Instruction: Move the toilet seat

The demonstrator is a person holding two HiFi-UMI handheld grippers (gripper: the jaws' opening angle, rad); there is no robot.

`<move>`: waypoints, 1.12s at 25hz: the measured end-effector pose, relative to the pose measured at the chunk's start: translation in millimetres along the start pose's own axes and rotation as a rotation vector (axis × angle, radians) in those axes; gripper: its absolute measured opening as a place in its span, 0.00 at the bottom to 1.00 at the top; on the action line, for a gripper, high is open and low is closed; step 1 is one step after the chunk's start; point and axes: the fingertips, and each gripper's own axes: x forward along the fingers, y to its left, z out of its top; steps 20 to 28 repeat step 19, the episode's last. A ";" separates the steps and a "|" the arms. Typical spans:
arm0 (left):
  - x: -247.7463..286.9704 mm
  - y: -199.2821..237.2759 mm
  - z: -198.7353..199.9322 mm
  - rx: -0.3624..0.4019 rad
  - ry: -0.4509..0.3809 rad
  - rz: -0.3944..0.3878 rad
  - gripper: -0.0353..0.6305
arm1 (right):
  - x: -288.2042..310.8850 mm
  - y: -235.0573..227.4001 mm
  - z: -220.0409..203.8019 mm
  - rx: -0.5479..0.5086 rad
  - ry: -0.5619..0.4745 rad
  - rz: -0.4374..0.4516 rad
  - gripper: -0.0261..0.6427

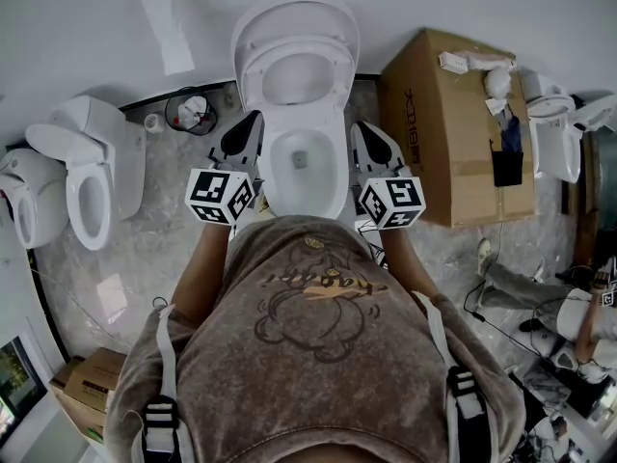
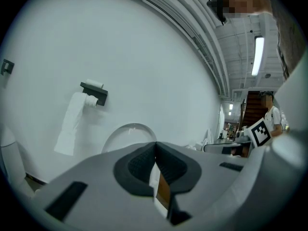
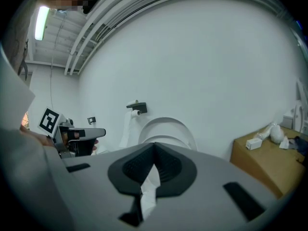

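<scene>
The white toilet stands in the middle of the head view, its seat and lid tipped up against the wall. My left gripper hangs at the bowl's left side and my right gripper at its right side, both apart from the rim. Each is shut with nothing between its pads. In the left gripper view the shut left gripper points at the wall, and the raised lid shows as an arc beyond it. Beyond the shut right gripper in the right gripper view rise the raised seat and lid.
A toilet-paper holder with a hanging strip is on the wall, left of the toilet. A black bin and a second toilet stand at the left. A big cardboard box stands close on the right, another toilet beyond it.
</scene>
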 end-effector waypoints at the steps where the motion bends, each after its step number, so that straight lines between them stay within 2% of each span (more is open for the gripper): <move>1: 0.8 0.1 -0.5 0.000 0.001 0.002 0.07 | 0.5 -0.9 -0.1 -0.001 0.001 0.001 0.04; 13: 3.7 9.4 -5.2 -0.037 0.013 0.038 0.07 | 6.0 -7.4 1.1 0.006 0.003 0.001 0.04; 28: 7.6 11.7 -7.2 -0.047 0.018 0.033 0.07 | 12.3 -5.6 1.8 0.015 0.003 0.006 0.04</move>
